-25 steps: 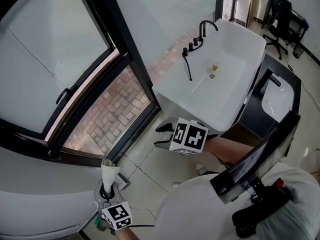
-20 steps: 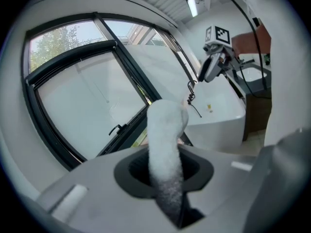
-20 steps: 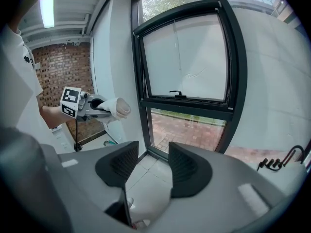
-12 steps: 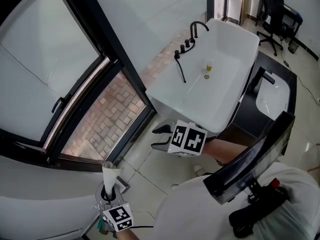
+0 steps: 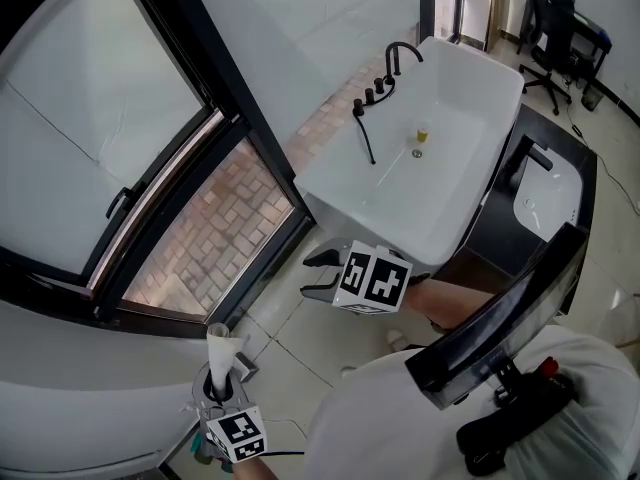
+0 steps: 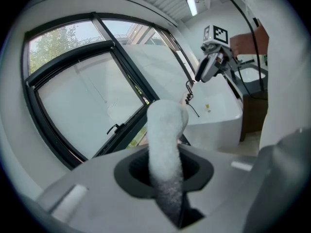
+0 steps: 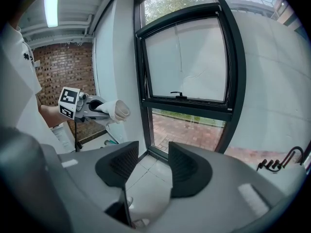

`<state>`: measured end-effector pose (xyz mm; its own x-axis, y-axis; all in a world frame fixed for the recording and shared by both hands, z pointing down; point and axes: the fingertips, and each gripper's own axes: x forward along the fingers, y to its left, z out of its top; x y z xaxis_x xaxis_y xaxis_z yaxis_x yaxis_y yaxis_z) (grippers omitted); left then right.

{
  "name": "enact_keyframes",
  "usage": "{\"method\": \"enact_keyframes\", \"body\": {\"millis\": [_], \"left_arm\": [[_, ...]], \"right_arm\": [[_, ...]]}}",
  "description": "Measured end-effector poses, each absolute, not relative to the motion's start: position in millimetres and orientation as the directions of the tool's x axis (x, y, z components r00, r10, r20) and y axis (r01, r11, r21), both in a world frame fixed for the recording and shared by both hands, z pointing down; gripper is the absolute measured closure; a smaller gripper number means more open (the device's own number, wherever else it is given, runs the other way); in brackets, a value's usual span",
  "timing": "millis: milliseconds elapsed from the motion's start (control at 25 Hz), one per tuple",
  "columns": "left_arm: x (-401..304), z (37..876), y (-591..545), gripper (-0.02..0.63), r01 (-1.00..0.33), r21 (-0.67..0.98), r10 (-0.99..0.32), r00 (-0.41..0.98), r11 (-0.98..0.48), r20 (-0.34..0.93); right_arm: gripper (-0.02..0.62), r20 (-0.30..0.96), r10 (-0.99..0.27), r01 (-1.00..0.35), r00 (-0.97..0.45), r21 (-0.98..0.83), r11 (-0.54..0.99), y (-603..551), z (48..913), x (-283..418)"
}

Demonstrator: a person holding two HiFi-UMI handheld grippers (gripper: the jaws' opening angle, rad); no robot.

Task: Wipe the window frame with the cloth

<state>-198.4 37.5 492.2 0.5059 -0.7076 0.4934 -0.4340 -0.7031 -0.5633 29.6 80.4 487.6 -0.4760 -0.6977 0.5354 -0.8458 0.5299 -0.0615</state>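
The left gripper [image 6: 164, 168] pinches a rolled white cloth [image 6: 165, 140] in its fingers. The cloth's long axis runs out along the fingers, tip toward the window frame [image 5: 245, 118]. The right gripper [image 7: 148, 166] has its fingers apart, empty.

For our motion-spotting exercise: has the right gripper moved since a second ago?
No, hardly: the right gripper stays just below the white tub, at its near corner.

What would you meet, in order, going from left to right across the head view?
window handle → cloth → right gripper → office chair
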Motion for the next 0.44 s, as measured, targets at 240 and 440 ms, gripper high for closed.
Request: {"method": "enact_keyframes", "body": {"millis": [240,440], "left_arm": [[-199.1,495.8,40.3,0.509,-0.424,-0.57,-0.707,0.503,-0.703,0.497],[-195.9,496.5,41.7,0.509,-0.416,-0.574,-0.704,0.503,-0.706,0.502]], "right_arm": [[0.402,0.537,-0.697,-0.845,-0.476,-0.061,0.531,80.8,491.5,28.5],[0.402,0.54,-0.695,-0.844,-0.476,-0.058,0.533,80.0,491.4,29.5]]}}
